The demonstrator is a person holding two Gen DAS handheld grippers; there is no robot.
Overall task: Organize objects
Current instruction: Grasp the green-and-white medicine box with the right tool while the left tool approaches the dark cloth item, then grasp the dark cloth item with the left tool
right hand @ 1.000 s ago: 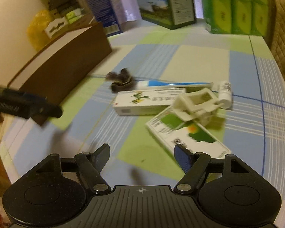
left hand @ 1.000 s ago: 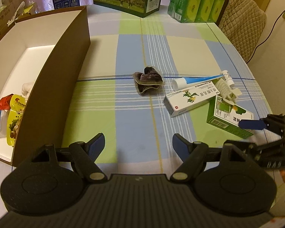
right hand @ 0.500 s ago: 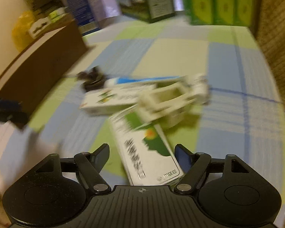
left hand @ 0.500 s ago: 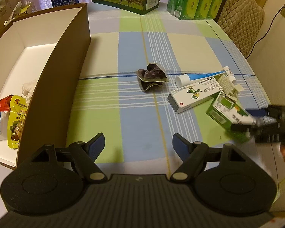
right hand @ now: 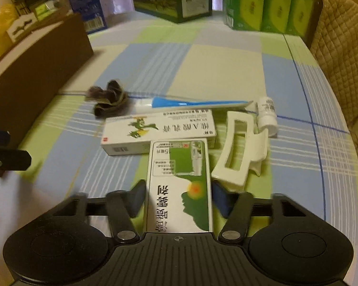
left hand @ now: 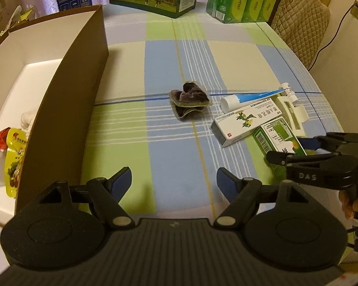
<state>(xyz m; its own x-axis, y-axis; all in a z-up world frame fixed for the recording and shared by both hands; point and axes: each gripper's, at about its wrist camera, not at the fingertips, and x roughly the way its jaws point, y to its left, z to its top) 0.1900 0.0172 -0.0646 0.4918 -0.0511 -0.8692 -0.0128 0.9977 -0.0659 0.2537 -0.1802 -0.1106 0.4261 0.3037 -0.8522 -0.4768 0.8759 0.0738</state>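
Both tongs gape: left tongs (left hand: 174, 178) empty; right tongs (right hand: 178, 196) straddle green box (right hand: 179, 186).

My green box (right hand: 179, 186) lies flat on the checked cloth, its near end between my right fingers – whether they pinch it I cannot tell. Its far end touches the long white box (right hand: 158, 132) lying crosswise behind it. Beyond that lies a blue-and-white tube (right hand: 191, 103), cap to the left. Left of the tube sits a crumpled dark cloth (right hand: 107, 99). Right of the green box lies a white hair clip (right hand: 241, 153) – touching a small white bottle (right hand: 266, 115) on its side. The brown box (left hand: 66, 109) at left holds snack packets (left hand: 13, 157)
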